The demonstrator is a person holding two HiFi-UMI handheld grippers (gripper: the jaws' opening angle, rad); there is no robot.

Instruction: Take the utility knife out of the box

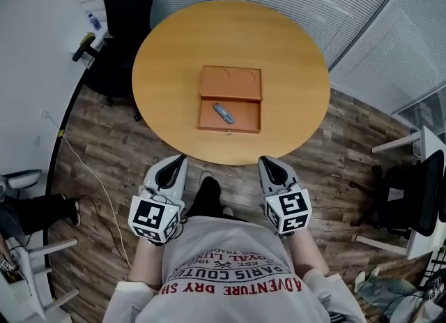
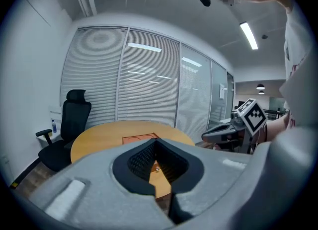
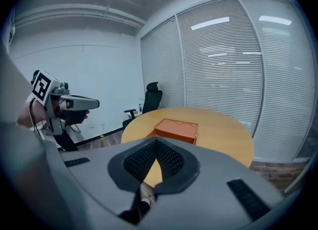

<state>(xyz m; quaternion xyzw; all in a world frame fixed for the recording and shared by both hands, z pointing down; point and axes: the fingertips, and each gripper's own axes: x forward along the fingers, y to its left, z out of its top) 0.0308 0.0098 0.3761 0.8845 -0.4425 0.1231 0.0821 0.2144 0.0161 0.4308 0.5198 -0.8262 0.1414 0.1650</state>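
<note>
Two tools, one box and one knife, listed from largest item to smallest. Round wooden table [image 1: 167,56]: it carries only the box, near its middle, so I can come at it from the near edge with nothing in the way. Box [image 1: 247,116]: shallow and orange-brown, it lies open with its lid folded flat toward the far side, which leaves the tray bare to a reach from above. The right tool's view shows it side-on as a low block well ahead. Left tool [image 1: 180,161] and right tool [image 1: 268,164]: I hold both short of the table's near edge, side by side in front of the person's torso, pointing toward the box. Each tool's own view shows its jaws closed together with nothing between them, so neither grips anything, and I judge the task not yet started. Utility knife [image 1: 224,114]: small and grey-blue, it lies aslant on the tray floor, clear of the walls and untouched. I judge that one tool must open before it can pinch the handle, while the other may steady the box.
</note>
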